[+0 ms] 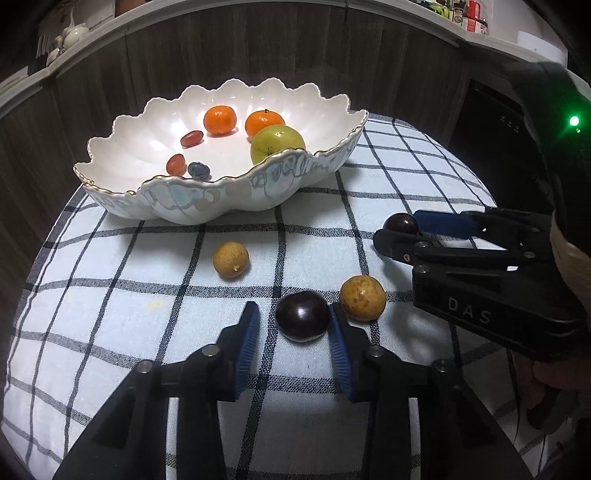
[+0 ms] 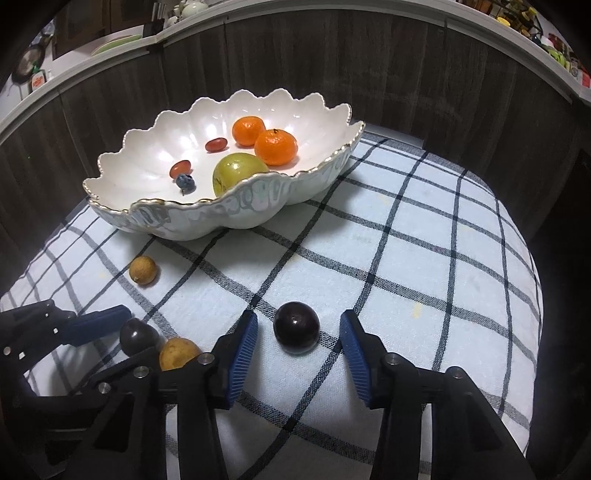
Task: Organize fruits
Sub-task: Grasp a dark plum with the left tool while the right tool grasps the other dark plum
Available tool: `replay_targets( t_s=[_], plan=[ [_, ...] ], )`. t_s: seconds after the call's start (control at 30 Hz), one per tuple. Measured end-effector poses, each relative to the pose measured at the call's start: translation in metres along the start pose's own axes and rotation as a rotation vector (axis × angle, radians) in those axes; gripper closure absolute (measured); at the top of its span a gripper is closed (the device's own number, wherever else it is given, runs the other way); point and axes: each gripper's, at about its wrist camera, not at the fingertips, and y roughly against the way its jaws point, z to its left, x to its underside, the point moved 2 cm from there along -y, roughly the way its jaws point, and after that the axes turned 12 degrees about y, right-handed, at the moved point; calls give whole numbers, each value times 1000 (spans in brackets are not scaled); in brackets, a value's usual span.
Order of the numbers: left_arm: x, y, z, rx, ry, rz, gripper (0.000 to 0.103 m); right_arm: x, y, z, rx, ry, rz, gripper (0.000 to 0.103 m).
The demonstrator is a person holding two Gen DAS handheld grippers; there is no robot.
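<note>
six fruits in the scalloped bowl [image 1: 314,162] — both claws [image 1: 293,321] [image 2: 299,334] narrow, unclosed, around dark plums [image 1: 302,315] [image 2: 296,328]

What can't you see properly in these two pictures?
- Green apple: lower part hidden behind the bowl rim, both views.
- Brown fruit: right wrist view, partly covered by the left claw.
- Shelf jars: left wrist view, too small and cut by the edge.
- Person: only a bit of hand, at the left wrist view's edge.
</note>
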Motion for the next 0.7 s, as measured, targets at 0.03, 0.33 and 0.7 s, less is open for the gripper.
replay_targets(
  t_s=[0.03,0.33,0.7],
  plan=[
    [0,0,-1,3,-3,1,70,1,-1,0,-3,-2,3,62],
    [1,1,-2,12,-8,3,75,4,0,2,5,3,5,76],
    [-2,7,0,7,-4,-8,75,5,8,3,6,-31,-8,76]
  ],
)
